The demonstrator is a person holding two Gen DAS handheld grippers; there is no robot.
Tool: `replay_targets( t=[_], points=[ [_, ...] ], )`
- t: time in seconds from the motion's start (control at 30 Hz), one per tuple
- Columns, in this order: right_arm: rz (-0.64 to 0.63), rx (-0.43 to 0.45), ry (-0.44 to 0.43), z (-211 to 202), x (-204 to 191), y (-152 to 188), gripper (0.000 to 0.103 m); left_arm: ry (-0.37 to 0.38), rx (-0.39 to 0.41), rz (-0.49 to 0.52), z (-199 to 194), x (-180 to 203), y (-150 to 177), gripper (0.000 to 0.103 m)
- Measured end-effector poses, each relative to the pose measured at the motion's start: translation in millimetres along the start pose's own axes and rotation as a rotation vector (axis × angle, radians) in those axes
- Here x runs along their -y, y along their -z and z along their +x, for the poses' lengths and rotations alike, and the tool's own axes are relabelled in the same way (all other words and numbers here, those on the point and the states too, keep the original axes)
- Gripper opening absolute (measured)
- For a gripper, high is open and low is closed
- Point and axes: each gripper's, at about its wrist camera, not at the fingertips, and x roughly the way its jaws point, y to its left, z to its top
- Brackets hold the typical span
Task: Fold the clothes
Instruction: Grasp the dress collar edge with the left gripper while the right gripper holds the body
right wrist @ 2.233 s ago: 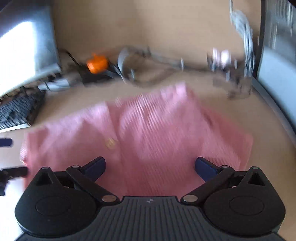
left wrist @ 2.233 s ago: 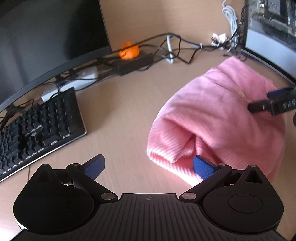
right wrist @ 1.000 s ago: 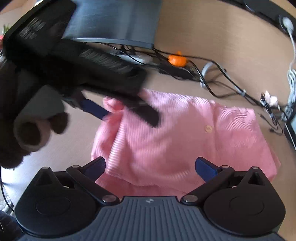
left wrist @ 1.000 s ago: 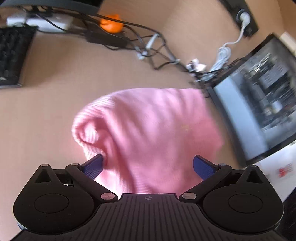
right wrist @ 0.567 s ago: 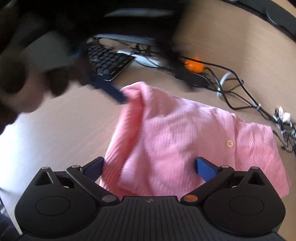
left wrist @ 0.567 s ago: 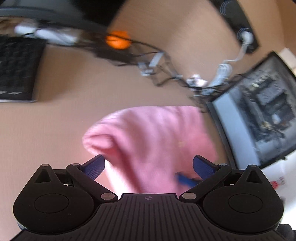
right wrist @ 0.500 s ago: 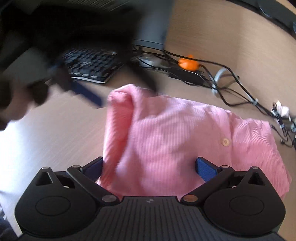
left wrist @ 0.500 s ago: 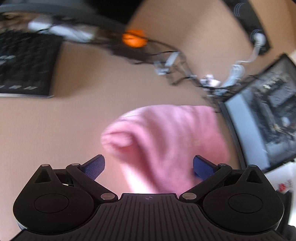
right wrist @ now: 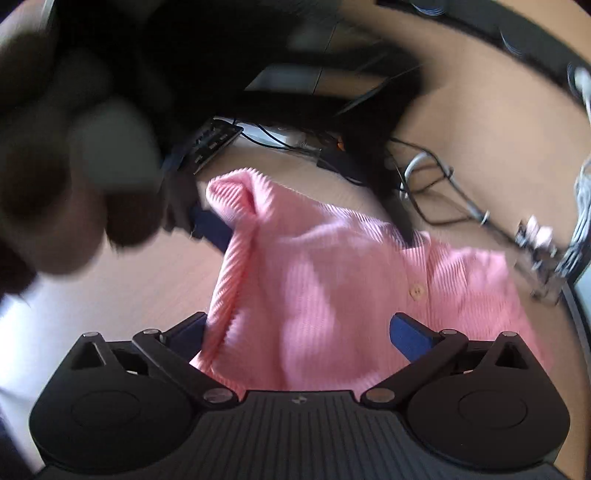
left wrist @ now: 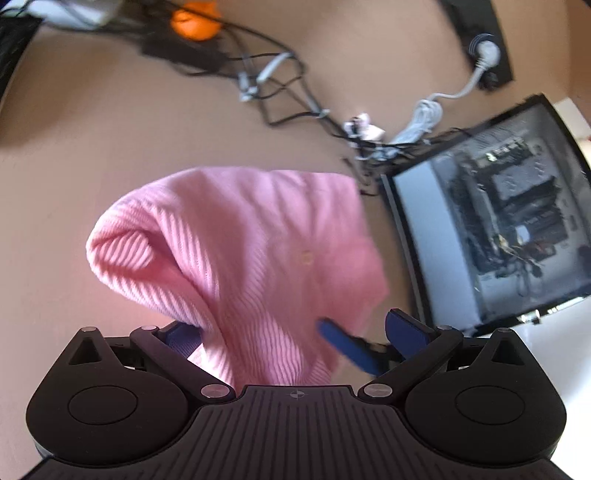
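On the bench: a pink ribbed garment lies bunched in the middle of the tan bench, between the two grippers.
Garment shape: its left end stands up in a rounded, hooded fold; the rest slopes down and spreads flat toward the right. A small pale button shows on the flat part.
Left gripper: fingers spread wide apart, nothing clamped between them. The cloth's near edge runs down between the fingers, lying against the left blue pad.
Right gripper: fingers likewise wide apart and released. The garment's near edge fills the gap between them; whether the pads touch the cloth cannot be told.
Seen across: the right gripper's blue finger appears low in the left view, at the cloth's right edge. In the right view, the left gripper and the hand holding it loom large and blurred at upper left.
Behind the garment: tangled black cables and an orange object.
Right side: a glass-sided computer case stands near the cloth.
Left side: a keyboard.
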Motion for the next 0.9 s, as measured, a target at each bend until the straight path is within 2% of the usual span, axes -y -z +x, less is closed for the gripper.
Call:
replay_targets(
  t=[0.03,0.07,0.1,0.2,0.27,0.37,0.5,0.53,0.57,0.6,0.67,0.73,0.77,0.83,0.9],
  points=[
    [-0.008,0.005,0.017,5,-1,0,0.095,0.004,0.002,0.008,-3,2,0,0.103],
    [-0.002,0.001,0.025,10,1,0,0.078,-0.004,0.012,0.017,-6,3,-1,0.103],
    [0.019,-0.004,0.017,11,7,-1,0.064,-0.017,0.023,0.024,-9,4,0,0.103],
    [0.094,-0.019,-0.024,13,25,-7,0.055,-0.111,0.065,0.020,-16,-7,3,0.103],
    [0.103,-0.024,-0.040,11,30,-8,0.053,-0.179,0.084,0.002,-17,-17,4,0.103],
    [0.084,-0.031,-0.048,13,32,-7,0.052,-0.180,0.074,-0.034,7,-23,0,0.103],
    [0.044,-0.026,-0.030,15,31,-7,0.053,-0.236,0.064,-0.023,41,-17,-4,0.102],
    [0.034,-0.019,-0.017,15,31,-6,0.057,-0.241,0.064,-0.010,43,-15,-3,0.095],
    [0.026,-0.013,0.000,15,32,-4,0.069,-0.246,0.052,0.004,45,-12,-2,0.083],
    [0.019,-0.008,0.020,17,33,-2,0.076,-0.252,0.036,0.014,45,-12,-1,0.067],
    [0.022,-0.011,0.029,21,37,3,0.076,-0.261,0.025,0.032,45,-11,1,0.066],
    [0.055,-0.037,-0.013,28,44,7,0.062,-0.272,0.022,0.051,48,-9,1,0.051],
    [0.060,-0.042,-0.026,29,45,7,0.053,-0.279,0.024,0.063,48,-6,1,0.047],
    [0.063,-0.046,-0.044,29,47,5,0.044,-0.296,0.030,0.097,47,1,3,0.039],
    [0.067,-0.036,-0.081,24,49,1,0.038,-0.320,0.036,0.149,38,10,5,0.037]
  ],
)
